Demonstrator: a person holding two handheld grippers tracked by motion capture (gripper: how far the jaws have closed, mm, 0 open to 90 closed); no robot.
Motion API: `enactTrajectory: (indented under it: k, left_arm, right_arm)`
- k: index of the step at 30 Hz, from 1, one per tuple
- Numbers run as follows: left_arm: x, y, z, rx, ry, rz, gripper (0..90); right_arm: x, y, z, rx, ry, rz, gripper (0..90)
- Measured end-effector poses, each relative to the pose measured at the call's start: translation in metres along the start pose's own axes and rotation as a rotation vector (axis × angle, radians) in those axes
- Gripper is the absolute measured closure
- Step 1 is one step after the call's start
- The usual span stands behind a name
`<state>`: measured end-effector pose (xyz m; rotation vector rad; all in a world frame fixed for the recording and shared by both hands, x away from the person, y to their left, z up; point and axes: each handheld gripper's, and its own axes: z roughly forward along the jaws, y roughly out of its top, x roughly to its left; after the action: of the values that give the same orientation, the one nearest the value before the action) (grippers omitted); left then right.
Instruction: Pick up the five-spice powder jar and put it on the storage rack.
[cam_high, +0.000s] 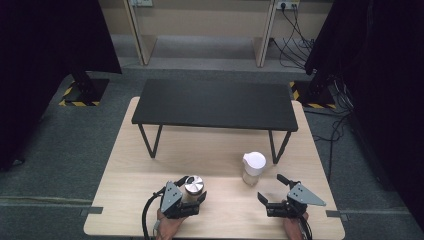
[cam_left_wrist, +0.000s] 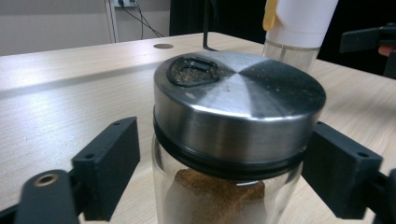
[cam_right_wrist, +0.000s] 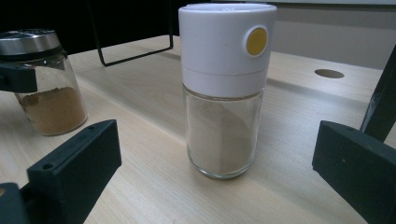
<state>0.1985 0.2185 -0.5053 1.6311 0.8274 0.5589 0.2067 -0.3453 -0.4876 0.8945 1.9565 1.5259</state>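
A glass spice jar with a steel lid and brown powder inside stands upright on the table, near its front left. My left gripper straddles it just under the lid. The pad on the right looks to be against the jar, while a strip of table shows between the glass and the other pad. A glass shaker with a white cap and a yellow button stands upright to the right. My right gripper is open just in front of it, with the shaker ahead between its jaws and untouched.
A low black shelf on wire legs stands across the back half of the light wooden table. A round cable hole is in the tabletop. Cables and dark stands are on the floor beyond.
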Motion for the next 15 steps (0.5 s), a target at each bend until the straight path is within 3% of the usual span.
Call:
enactTrajectory:
  k: [7, 15]
  left_arm:
    - [-0.0023, 0.0023, 0.0015, 0.013, -0.004, 0.036, 24.5]
    - [-0.0022, 0.0034, 0.002, 0.019, -0.003, 0.038, 30.2]
  right_arm:
    - [-0.0001, 0.0002, 0.0001, 0.002, 0.001, 0.0, 1.2]
    - [0.0001, 0.0003, 0.0, 0.002, 0.0, -0.001, 1.1]
